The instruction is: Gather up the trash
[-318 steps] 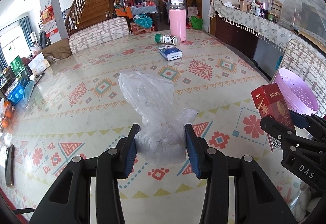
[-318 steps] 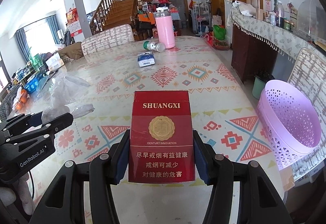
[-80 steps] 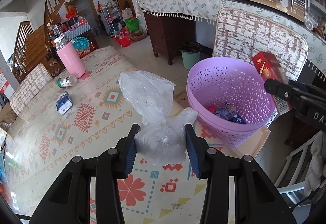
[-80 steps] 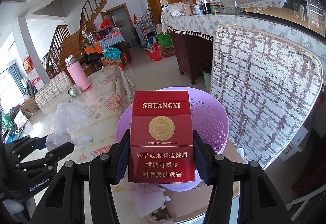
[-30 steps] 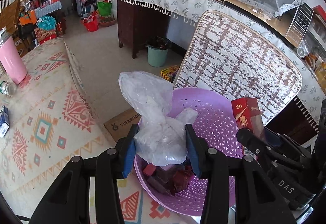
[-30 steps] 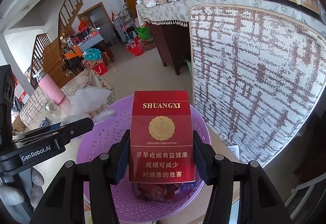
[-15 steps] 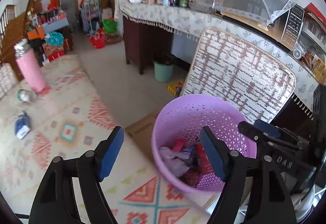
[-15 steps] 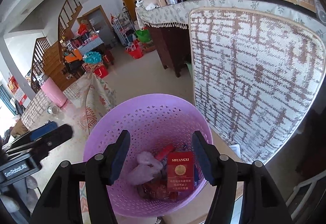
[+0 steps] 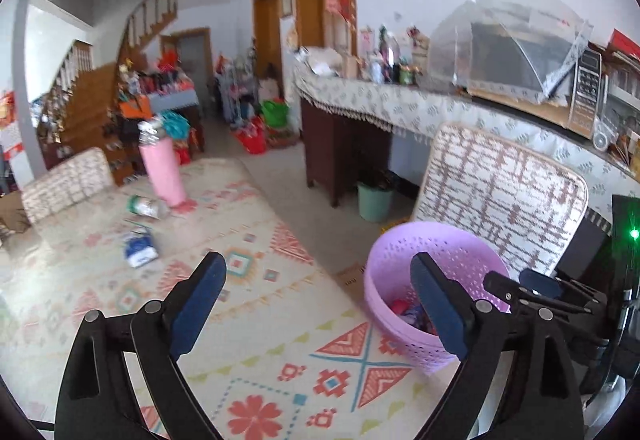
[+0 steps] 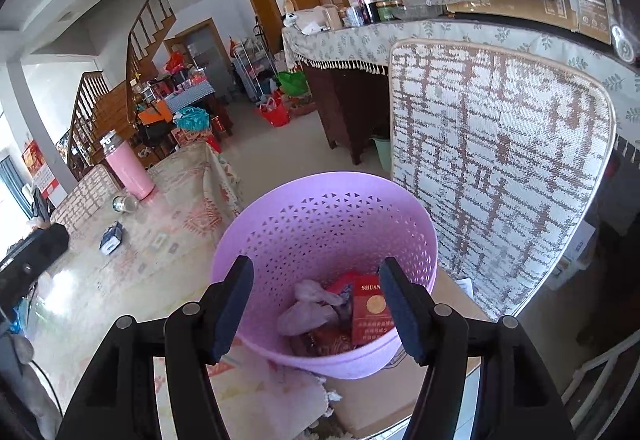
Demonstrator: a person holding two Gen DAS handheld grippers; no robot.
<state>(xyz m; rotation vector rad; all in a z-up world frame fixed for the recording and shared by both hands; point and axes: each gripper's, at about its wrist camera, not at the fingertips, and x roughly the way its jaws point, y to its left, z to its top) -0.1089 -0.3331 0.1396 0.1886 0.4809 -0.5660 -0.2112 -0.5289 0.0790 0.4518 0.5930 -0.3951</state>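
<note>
Bright daylight fills both fisheye views, seemingly from windows at the far left. The left wrist view is smeared by motion blur, and a glare patch sits on the worktop (image 10: 68,280). Edges bend and darken

The purple basket (image 10: 280,216) stands open above, hemmed by a chair back (image 10: 500,160) and the table (image 10: 168,240).

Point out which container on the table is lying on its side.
The small green-capped bottle lies on its side; the pink tumbler beside it stands upright.
</note>
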